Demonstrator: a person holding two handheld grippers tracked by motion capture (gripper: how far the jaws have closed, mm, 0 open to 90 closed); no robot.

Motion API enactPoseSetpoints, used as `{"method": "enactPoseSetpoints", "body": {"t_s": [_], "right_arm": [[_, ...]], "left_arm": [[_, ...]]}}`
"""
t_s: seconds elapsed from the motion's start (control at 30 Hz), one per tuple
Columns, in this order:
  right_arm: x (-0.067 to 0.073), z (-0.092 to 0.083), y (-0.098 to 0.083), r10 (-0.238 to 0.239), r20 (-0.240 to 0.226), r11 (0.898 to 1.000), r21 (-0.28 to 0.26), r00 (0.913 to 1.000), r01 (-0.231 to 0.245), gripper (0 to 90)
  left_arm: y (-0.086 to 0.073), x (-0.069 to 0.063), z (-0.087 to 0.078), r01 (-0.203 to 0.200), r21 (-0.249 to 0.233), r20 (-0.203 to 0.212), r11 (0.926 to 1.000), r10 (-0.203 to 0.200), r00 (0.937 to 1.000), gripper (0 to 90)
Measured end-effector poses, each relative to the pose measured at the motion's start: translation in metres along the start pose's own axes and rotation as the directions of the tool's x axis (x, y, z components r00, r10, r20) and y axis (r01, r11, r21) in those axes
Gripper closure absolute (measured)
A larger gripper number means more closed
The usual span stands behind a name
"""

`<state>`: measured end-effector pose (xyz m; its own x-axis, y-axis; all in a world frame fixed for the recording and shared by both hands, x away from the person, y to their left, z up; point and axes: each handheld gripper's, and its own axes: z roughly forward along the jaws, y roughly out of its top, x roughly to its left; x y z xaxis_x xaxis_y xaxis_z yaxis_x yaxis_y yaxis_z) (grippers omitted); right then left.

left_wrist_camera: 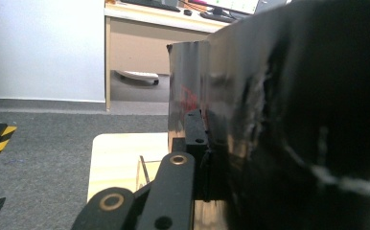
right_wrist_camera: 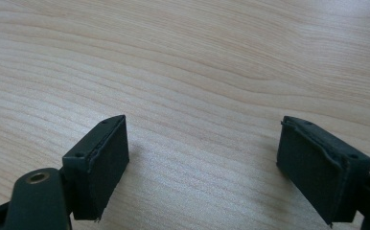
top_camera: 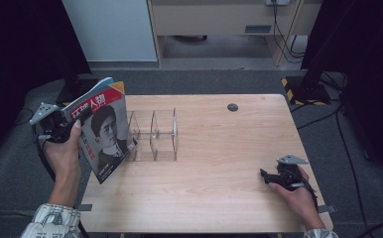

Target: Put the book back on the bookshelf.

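A magazine with a portrait and red lettering on its cover stands tilted at the wooden table's left edge, its lower corner near the tabletop. My left gripper is shut on the magazine's upper left part. In the left gripper view the dark, glossy magazine sits against the black finger of the left gripper. My right gripper rests low over the table's right front with its jaws apart. Nothing lies between the pads of the right gripper; beneath them is bare wood.
A clear acrylic divider rack stands on the table just right of the magazine. A round cable hole sits near the far edge. Beyond the table are a white cabinet, a desk and a stand base with striped tape.
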<state>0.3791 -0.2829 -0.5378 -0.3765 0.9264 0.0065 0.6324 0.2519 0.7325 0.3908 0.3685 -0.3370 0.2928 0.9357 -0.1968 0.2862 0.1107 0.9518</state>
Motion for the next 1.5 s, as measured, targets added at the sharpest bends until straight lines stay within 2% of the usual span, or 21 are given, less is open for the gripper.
{"method": "enactPoseSetpoints", "body": {"t_s": [0.6,1.0,1.1,1.23,1.5], "right_arm": [[0.000,0.000,0.000,-0.001,-0.002,1.000,0.000,1.0000,0.001,18.6],[0.001,0.000,0.000,0.000,-0.001,1.000,-0.002,1.0000,0.000,18.6],[0.001,0.000,0.000,0.001,-0.001,1.000,-0.002,1.0000,-0.001,18.6],[0.001,0.000,0.000,0.000,-0.001,1.000,-0.002,1.0000,0.000,18.6],[0.001,0.000,0.000,-0.001,-0.001,1.000,-0.002,1.0000,0.001,18.6]], "left_arm": [[-0.003,-0.008,0.009,-0.014,0.002,0.007,0.9999,0.014,0.9999,86.3],[-0.003,-0.011,0.013,-0.014,-0.019,0.018,0.9997,0.014,0.9997,86.3],[-0.003,-0.011,0.013,-0.015,-0.014,0.013,0.9998,0.015,0.9998,86.3],[-0.001,-0.011,0.012,-0.035,-0.005,-0.008,0.9994,0.035,0.9994,86.3],[0.000,-0.006,0.013,-0.033,-0.008,-0.033,0.9994,0.033,0.9989,86.3]]}}
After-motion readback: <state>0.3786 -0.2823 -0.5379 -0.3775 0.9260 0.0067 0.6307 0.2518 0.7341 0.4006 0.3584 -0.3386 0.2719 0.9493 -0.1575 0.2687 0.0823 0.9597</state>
